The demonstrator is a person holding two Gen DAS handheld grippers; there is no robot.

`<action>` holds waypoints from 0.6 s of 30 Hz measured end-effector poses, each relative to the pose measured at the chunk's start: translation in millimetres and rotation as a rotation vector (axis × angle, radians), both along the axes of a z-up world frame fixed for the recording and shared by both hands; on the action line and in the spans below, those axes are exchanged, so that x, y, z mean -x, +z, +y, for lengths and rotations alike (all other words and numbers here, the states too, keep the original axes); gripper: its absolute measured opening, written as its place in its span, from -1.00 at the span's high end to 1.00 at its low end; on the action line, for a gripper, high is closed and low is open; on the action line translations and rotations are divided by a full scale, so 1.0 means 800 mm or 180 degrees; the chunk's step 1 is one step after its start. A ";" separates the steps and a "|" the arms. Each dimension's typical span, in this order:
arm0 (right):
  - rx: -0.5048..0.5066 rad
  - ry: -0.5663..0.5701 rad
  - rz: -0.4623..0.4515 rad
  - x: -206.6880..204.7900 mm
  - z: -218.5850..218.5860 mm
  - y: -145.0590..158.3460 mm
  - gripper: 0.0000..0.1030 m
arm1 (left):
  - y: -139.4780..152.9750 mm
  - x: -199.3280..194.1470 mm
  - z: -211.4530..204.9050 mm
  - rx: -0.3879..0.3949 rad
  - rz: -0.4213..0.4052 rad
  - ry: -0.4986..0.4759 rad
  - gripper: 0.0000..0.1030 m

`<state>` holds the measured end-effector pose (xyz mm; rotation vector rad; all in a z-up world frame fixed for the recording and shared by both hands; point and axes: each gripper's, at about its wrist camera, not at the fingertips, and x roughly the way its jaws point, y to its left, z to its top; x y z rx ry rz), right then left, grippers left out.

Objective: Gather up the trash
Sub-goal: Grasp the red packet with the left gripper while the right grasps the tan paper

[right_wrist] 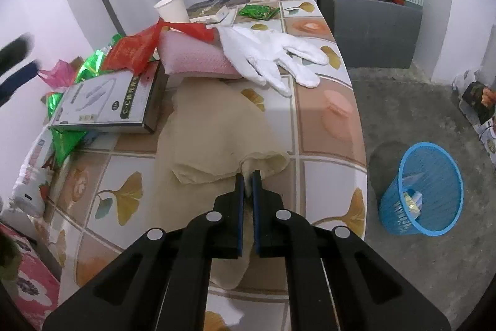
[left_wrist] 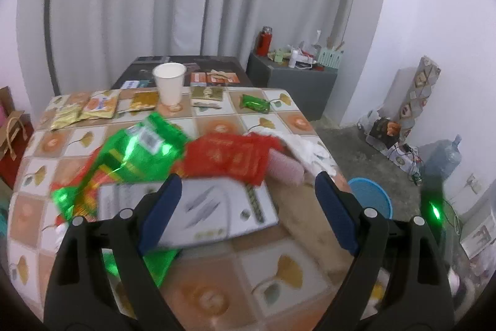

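In the left wrist view, the left hand-held gripper [left_wrist: 245, 207] stands wide open at lower centre, nothing between its pads, above a grey box [left_wrist: 192, 210] on the desk [left_wrist: 279, 269]. In the right wrist view, the right hand-held gripper [right_wrist: 248, 183] is clamped on the beige cloth [right_wrist: 217, 138] at centre; the blue bin [right_wrist: 424, 191] sits lower right.

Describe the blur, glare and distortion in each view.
Left wrist: motion blur smears the green wrapper, red wrapper and box; the far cup stays sharper; glare flares on the green foil; a green light spot glows at right. Right wrist: mostly sharp, the other claw blurred at left; fisheye bends the table edge and curtains.
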<state>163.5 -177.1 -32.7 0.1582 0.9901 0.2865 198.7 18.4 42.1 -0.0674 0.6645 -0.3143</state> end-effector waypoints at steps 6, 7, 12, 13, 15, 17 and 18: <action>-0.0208 0.0012 0.0016 -0.001 -0.010 -0.003 0.89 | -0.032 -0.063 -0.045 -0.0254 0.0236 0.0060 -0.56; -0.0240 0.0010 0.0020 -0.002 -0.011 -0.004 0.89 | -0.038 -0.072 -0.053 -0.0421 0.0248 0.0067 -0.54; -0.0424 0.0006 0.0037 -0.003 -0.019 -0.007 0.89 | -0.064 -0.094 -0.076 -0.0941 0.0328 0.0021 -0.47; -0.0444 0.0006 0.0040 -0.002 -0.020 -0.007 0.90 | -0.066 -0.097 -0.079 -0.0998 0.0340 0.0018 -0.44; -0.0477 0.0006 0.0040 -0.003 -0.021 -0.008 0.90 | -0.071 -0.101 -0.084 -0.1152 0.0353 0.0003 -0.37; -0.0506 0.0006 0.0041 -0.003 -0.023 -0.009 0.90 | -0.076 -0.104 -0.086 -0.1254 0.0369 0.0012 -0.25; -0.0521 0.0009 0.0042 -0.004 -0.023 -0.009 0.90 | -0.077 -0.106 -0.088 -0.1272 0.0390 0.0009 -0.13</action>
